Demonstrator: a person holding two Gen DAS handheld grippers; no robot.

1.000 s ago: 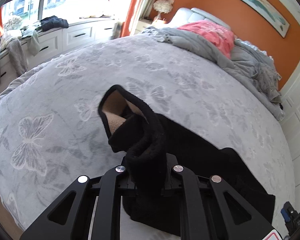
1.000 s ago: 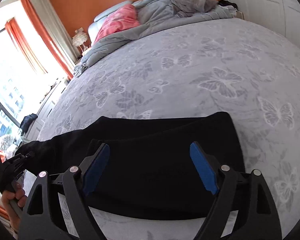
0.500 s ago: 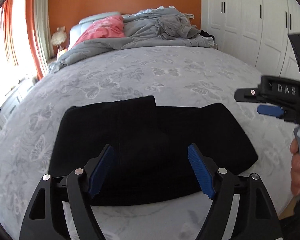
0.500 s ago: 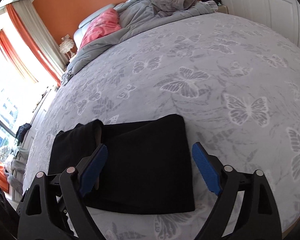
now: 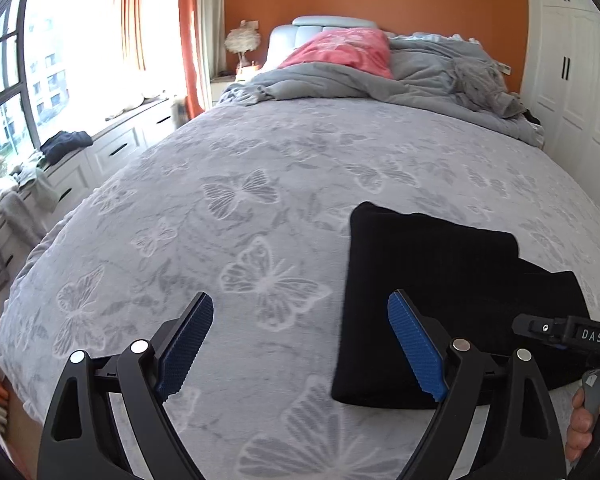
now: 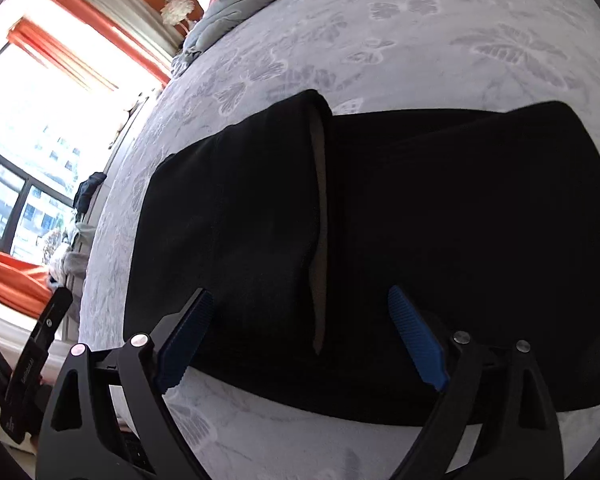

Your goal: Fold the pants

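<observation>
The pants are laid folded on the bed, near its foot edge. In the left wrist view they are seen to the right of the left gripper, whose jaws are spread above bare bedding just beside the pants. The right gripper is held directly over the pants, with one folded layer lying on top at the left. A pile of bedding is heaped at the head of the bed, well apart from the pants. A window bench with clothes on it is placed to the left of the bed.
</observation>
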